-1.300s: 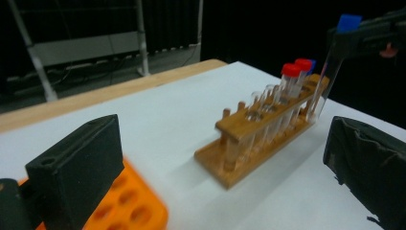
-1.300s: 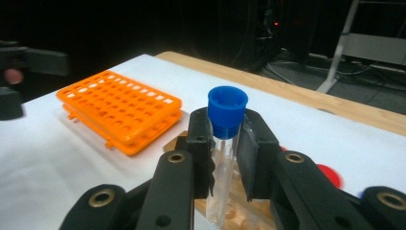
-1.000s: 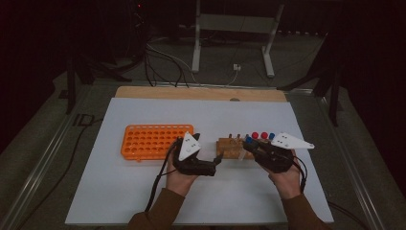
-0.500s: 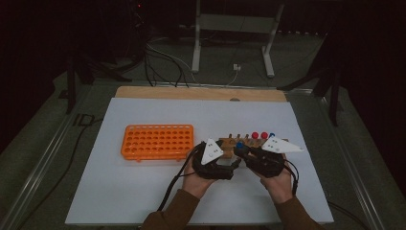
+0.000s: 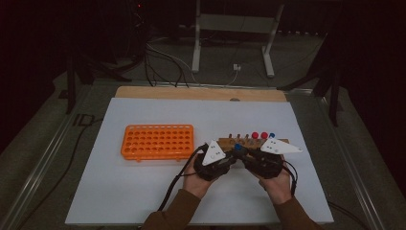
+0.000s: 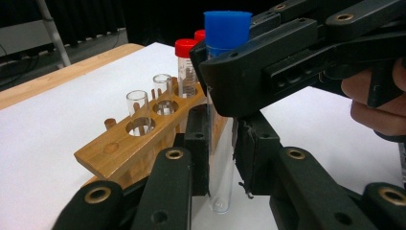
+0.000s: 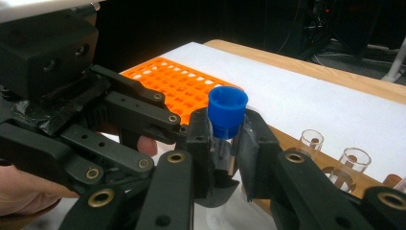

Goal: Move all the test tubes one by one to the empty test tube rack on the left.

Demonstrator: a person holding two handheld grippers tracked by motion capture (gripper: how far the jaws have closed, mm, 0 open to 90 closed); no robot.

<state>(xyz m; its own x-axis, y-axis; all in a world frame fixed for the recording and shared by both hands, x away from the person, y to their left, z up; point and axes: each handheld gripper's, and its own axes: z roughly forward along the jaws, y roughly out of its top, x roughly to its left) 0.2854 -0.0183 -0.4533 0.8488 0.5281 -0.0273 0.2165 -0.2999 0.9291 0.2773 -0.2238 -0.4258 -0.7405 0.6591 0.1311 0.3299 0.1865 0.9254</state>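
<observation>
High view showed both grippers meeting at 6 o'clock of the wooden rack [image 5: 230,142]. The left gripper [image 6: 221,158] had just closed its jaws on the lower glass of the blue-capped tube [image 6: 221,143]. The right gripper [image 7: 224,143] pinched that tube just under its cap. The orange tray [image 5: 158,142] lay at 9 o'clock of the rack.

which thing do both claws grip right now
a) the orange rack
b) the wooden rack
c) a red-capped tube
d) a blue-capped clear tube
d: the right claw clamps the blue-capped tube just under its cap, and the left claw pinches its clear body lower down.
</observation>
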